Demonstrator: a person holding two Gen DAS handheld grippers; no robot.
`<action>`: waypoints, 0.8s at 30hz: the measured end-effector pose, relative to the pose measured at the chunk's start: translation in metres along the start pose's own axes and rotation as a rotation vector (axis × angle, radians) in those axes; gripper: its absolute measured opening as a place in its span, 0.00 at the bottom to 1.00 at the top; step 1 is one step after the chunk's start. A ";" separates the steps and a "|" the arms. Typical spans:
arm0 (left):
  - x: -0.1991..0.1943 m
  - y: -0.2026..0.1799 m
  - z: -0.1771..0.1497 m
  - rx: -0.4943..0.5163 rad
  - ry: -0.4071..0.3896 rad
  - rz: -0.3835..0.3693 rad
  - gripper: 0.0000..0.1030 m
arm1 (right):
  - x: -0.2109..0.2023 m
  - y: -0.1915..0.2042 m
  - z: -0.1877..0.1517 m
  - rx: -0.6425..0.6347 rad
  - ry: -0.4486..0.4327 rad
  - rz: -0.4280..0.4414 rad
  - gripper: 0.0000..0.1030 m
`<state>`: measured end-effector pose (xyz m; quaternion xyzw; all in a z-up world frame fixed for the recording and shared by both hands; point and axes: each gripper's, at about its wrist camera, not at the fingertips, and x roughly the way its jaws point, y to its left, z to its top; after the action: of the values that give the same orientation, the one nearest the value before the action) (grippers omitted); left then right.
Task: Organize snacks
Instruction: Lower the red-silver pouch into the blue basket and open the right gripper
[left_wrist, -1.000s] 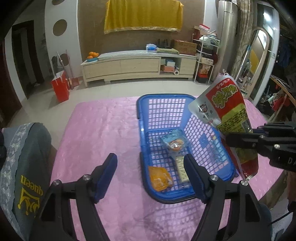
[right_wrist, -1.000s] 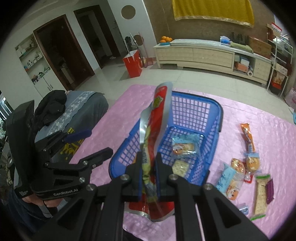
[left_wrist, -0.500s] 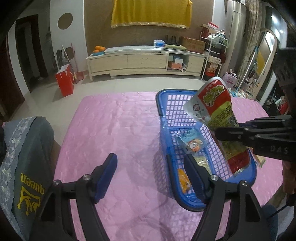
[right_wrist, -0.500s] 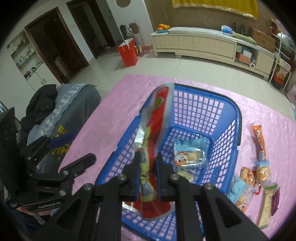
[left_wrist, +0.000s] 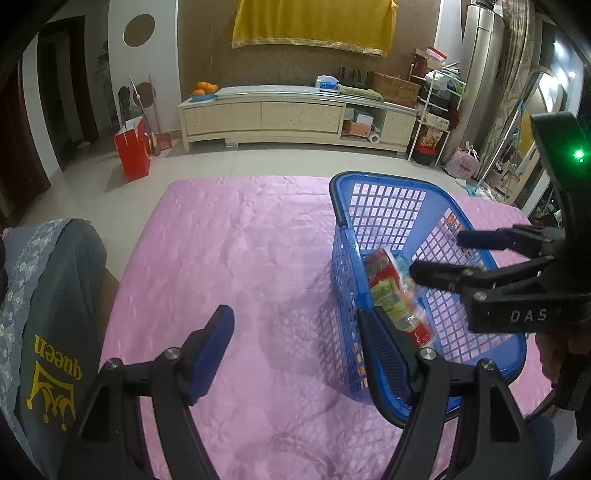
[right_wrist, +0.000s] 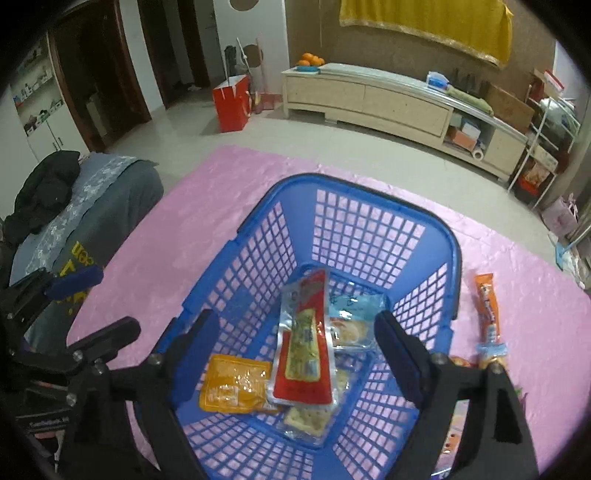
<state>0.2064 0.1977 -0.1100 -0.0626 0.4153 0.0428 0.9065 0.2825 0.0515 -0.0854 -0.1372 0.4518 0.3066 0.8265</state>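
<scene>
While both the right gripper (right_wrist: 291, 354) and the left gripper (left_wrist: 299, 347) are spread and empty, the orange stick pack (right_wrist: 488, 306), lying near-to-far right of the basket (right_wrist: 456, 254), is judged nearer the right gripper.

Basket (right_wrist: 456, 254): on the tablecloth (right_wrist: 221, 206), toward its right side — chair (right_wrist: 92, 206) at the left edge.
In the basket: long sausage pack (right_wrist: 304, 347) lying on top, flat packet (right_wrist: 232, 384) at its left, cracker pack (right_wrist: 306, 419) under its near end, bun pack (right_wrist: 354, 317) at its right.
Outside, right of the basket: snack stick (right_wrist: 487, 302) on the tablecloth.
Behind the table: low cabinet (right_wrist: 369, 99) along the wall — paper bag (right_wrist: 231, 103) on the floor to its left.
</scene>
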 end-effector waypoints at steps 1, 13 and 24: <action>0.000 0.000 0.000 0.000 0.001 0.001 0.70 | -0.005 0.000 -0.001 0.001 -0.001 0.005 0.86; -0.036 -0.024 -0.002 0.020 -0.024 -0.013 0.70 | -0.056 -0.009 -0.017 0.001 -0.022 0.003 0.86; -0.080 -0.074 0.000 0.061 -0.070 -0.044 0.70 | -0.121 -0.042 -0.050 0.055 -0.078 -0.029 0.86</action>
<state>0.1634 0.1228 -0.0434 -0.0424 0.3830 0.0123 0.9227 0.2270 -0.0521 -0.0142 -0.1089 0.4254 0.2871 0.8513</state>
